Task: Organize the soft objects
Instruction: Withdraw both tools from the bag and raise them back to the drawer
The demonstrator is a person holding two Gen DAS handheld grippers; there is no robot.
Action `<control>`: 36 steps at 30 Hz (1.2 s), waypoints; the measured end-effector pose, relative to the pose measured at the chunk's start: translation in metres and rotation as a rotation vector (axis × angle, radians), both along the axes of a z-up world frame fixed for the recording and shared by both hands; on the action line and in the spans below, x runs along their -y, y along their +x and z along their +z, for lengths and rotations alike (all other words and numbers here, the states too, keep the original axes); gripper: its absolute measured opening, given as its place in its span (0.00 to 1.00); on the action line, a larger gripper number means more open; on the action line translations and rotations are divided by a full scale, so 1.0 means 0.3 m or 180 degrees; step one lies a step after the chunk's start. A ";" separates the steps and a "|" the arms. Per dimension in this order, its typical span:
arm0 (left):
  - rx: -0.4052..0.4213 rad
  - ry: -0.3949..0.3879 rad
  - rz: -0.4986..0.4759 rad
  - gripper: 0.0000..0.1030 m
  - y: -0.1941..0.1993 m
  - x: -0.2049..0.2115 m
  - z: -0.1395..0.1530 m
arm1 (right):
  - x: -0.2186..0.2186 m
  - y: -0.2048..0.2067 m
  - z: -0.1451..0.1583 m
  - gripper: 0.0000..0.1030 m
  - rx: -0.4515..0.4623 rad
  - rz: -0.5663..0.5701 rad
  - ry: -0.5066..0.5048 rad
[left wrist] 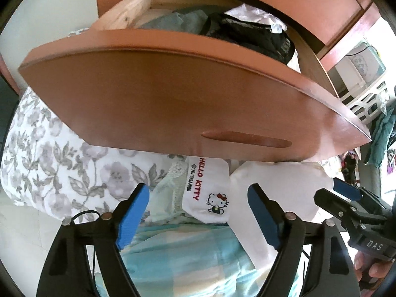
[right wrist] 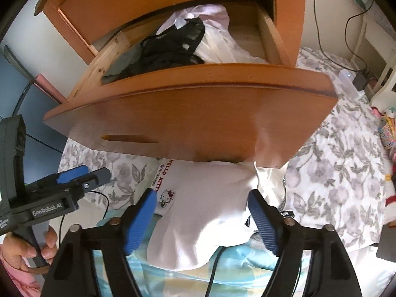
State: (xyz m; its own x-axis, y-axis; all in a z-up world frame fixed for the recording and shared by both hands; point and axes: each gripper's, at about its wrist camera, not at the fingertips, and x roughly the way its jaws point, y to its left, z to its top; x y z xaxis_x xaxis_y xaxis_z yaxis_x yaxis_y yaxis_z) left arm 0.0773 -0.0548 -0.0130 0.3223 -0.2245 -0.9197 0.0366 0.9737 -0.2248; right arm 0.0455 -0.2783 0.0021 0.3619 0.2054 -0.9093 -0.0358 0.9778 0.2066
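Note:
A white cloth printed with Hello Kitty (left wrist: 210,193) lies on the bed below the open wooden drawer (left wrist: 173,94). A plain white soft garment (left wrist: 279,188) lies beside it on the right. My left gripper (left wrist: 199,190) hangs open above the Hello Kitty cloth, its blue pads (left wrist: 135,212) clear of it. In the right wrist view my right gripper (right wrist: 201,194) is open over the white garment (right wrist: 205,212), and the pads do not press on it. The Hello Kitty cloth (right wrist: 165,193) peeks out at its left edge. The drawer (right wrist: 193,113) holds a black garment (right wrist: 170,49) and white fabric (right wrist: 217,39).
The drawer front overhangs the cloths on the floral bedsheet (left wrist: 49,163) and a pale blue checked cover (left wrist: 178,252). Cables (right wrist: 215,259) run under the white garment. A white basket (left wrist: 366,99) stands at the right. A person's hand (right wrist: 22,250) holds the left gripper's handle.

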 end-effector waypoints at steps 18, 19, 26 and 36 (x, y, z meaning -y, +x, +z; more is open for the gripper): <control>0.0174 0.0113 0.0132 0.96 -0.033 -0.032 0.040 | 0.008 -0.050 0.038 1.00 0.0210 -0.0004 -0.0079; 0.0192 0.0116 0.0127 0.96 -0.033 -0.033 0.043 | 0.009 -0.050 0.039 1.00 0.0212 -0.0007 -0.0077; 0.0314 0.0096 0.0063 0.96 -0.038 -0.024 0.071 | 0.016 -0.054 0.050 1.00 0.0249 -0.0011 -0.0062; 0.0906 -0.0189 -0.0106 0.96 -0.061 -0.001 0.210 | 0.022 -0.075 0.136 1.00 0.0480 -0.0005 -0.0030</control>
State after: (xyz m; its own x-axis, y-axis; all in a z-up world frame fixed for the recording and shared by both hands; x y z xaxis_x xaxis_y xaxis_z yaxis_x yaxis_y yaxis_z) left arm 0.0589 -0.0543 0.0500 0.5569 -0.2901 -0.7783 0.1382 0.9563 -0.2576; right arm 0.0229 -0.2847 0.0428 0.4948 0.1963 -0.8466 -0.0641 0.9798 0.1897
